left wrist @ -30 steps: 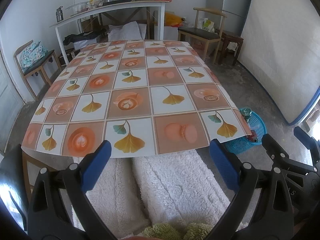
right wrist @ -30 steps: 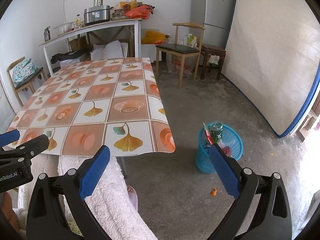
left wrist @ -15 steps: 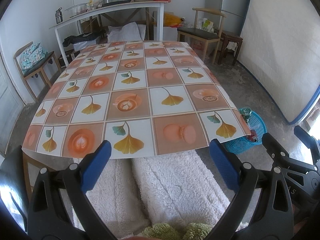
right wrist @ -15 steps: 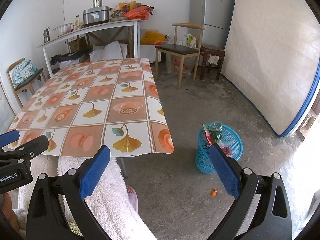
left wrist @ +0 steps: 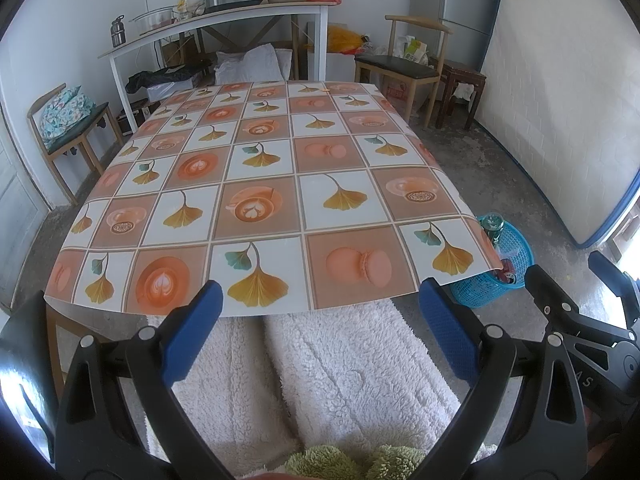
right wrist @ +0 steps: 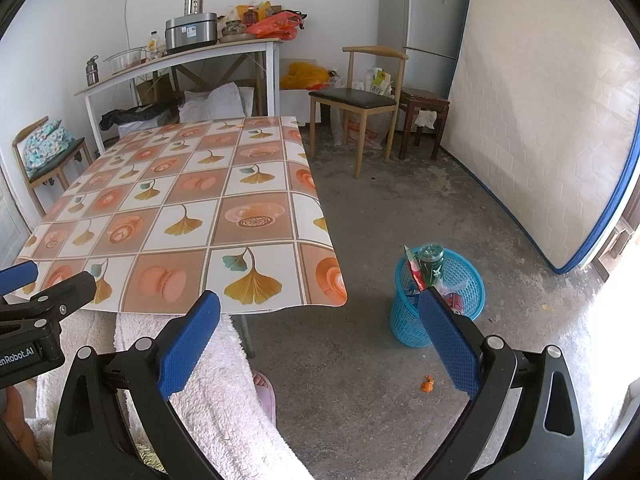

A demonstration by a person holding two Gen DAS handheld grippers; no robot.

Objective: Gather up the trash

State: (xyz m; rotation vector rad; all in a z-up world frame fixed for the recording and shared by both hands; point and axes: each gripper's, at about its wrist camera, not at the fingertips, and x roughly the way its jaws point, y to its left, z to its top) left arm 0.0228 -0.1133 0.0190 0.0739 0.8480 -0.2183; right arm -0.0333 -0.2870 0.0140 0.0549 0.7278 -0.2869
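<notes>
Both tools are being held low at the near edge of the counter (left wrist: pixel 280 184), w/ nothing btwn the fingers. The left hand-held gripper (left wrist: pixel 320 328) is being kept spread wide over white fleecy trousers (left wrist: pixel 352 376); the right hand-held gripper (right wrist: pixel 320 340) is likewise being held gaping, aimed at the floor. Trash is being seen in the blue basket (right wrist: pixel 408 328) on the floor just right of the counter's corner: a green bottle (right wrist: pixel 431 264), wrappers. An orange scrap (right wrist: pixel 427 384) is lying on the concrete near the basket.
</notes>
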